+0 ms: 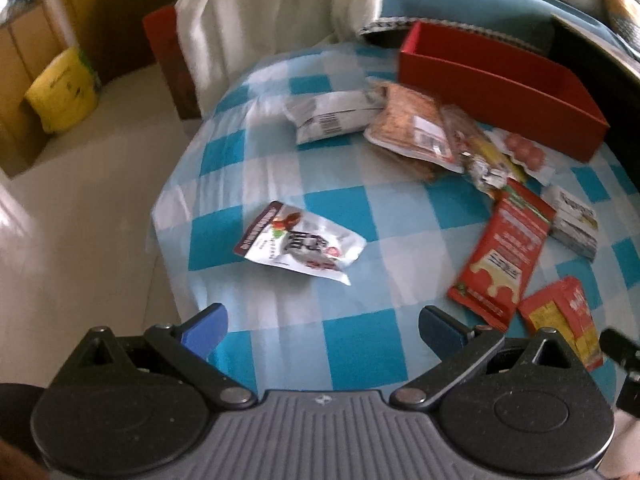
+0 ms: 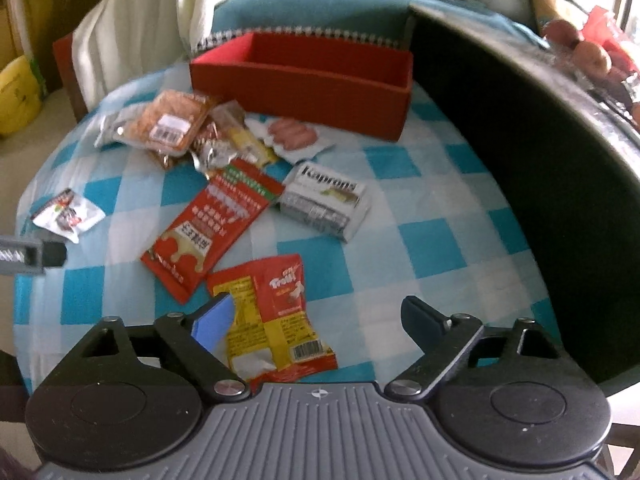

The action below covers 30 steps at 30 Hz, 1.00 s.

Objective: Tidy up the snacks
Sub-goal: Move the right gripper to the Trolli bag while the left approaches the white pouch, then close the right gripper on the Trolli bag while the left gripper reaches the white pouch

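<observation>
1. The right gripper [image 2: 320,320] has its jaws spread wide and holds nothing; it hangs over a red-and-yellow "Trolli" packet [image 2: 272,320].
2. The left gripper [image 1: 322,328] likewise gapes and is empty, near a white pouch [image 1: 300,246].
3. Beyond lie a "Kaprons" pack [image 2: 326,204] and a red box [image 2: 304,80] on the checked cloth [image 2: 420,240].

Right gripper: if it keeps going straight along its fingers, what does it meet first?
Most likely the red-and-yellow Trolli packet, which lies flat on the checked cloth between the open fingers of the right gripper, nearer the blue one. Nothing else shows in between, though depth is hard to judge.
</observation>
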Each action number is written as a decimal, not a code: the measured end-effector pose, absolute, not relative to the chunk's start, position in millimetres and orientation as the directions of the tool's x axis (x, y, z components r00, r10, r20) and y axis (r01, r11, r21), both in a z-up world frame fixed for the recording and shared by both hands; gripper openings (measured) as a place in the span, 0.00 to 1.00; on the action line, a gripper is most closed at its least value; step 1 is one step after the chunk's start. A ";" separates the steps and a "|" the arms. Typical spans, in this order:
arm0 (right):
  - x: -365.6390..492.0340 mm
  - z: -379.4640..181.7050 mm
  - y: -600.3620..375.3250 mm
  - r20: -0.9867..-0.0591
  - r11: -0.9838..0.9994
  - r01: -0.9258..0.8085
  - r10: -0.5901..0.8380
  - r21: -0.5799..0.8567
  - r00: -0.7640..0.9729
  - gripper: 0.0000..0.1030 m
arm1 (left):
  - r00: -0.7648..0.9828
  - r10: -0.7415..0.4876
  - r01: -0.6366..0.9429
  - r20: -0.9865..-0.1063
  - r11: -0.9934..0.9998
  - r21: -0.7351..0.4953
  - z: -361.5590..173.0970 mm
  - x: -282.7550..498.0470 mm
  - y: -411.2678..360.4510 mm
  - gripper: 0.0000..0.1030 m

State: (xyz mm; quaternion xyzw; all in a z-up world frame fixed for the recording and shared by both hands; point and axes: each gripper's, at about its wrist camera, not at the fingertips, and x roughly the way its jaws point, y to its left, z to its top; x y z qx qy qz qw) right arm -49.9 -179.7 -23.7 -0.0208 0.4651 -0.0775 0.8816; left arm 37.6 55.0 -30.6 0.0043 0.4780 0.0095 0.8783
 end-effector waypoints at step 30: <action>-18.0 -75.2 -186.4 -0.927 0.999 0.038 0.016 0.033 0.376 0.81 | 0.294 -0.147 -0.229 -0.945 0.948 -0.219 -71.4 101.3 110.1 0.83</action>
